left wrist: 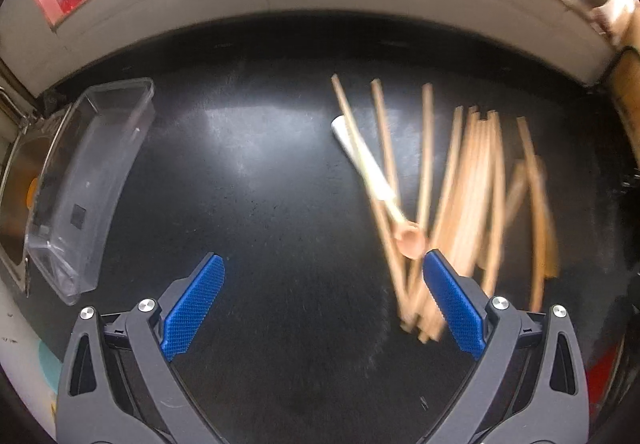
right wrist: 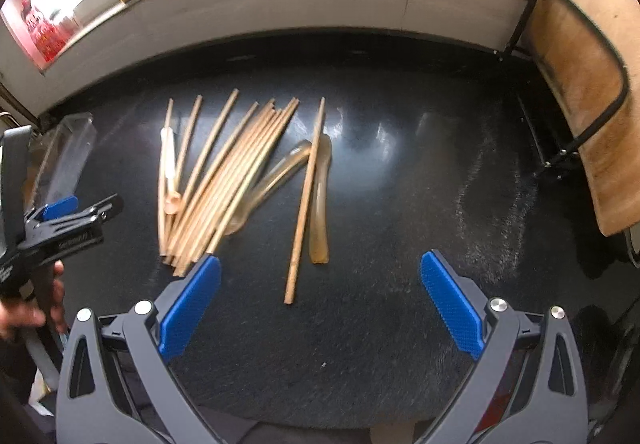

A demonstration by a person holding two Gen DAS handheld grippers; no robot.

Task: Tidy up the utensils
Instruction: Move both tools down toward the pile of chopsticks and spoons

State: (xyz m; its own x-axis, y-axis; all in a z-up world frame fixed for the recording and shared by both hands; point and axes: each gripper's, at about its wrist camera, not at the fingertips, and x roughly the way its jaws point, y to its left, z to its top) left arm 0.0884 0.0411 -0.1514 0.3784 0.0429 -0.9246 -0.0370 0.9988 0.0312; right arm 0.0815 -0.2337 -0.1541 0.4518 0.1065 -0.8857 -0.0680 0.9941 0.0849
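Note:
A pile of wooden chopsticks (left wrist: 472, 196) lies on the black counter (left wrist: 260, 204), with a small wooden spoon (left wrist: 408, 240) whose handle is wrapped in white. In the right wrist view the chopsticks (right wrist: 232, 172) lie left of centre, one single chopstick (right wrist: 306, 200) apart, and two amber translucent utensils (right wrist: 320, 204) beside it. A clear plastic container (left wrist: 92, 180) stands at the left. My left gripper (left wrist: 324, 296) is open and empty, left of the pile; it also shows in the right wrist view (right wrist: 76, 212). My right gripper (right wrist: 320, 300) is open and empty, near the single chopstick's end.
A white tiled ledge (right wrist: 280, 0) runs along the back with jars and a red packet (right wrist: 40, 32). A wooden cutting board (right wrist: 588, 76) in a black rack stands at the right. A sink (left wrist: 16, 196) lies left of the container.

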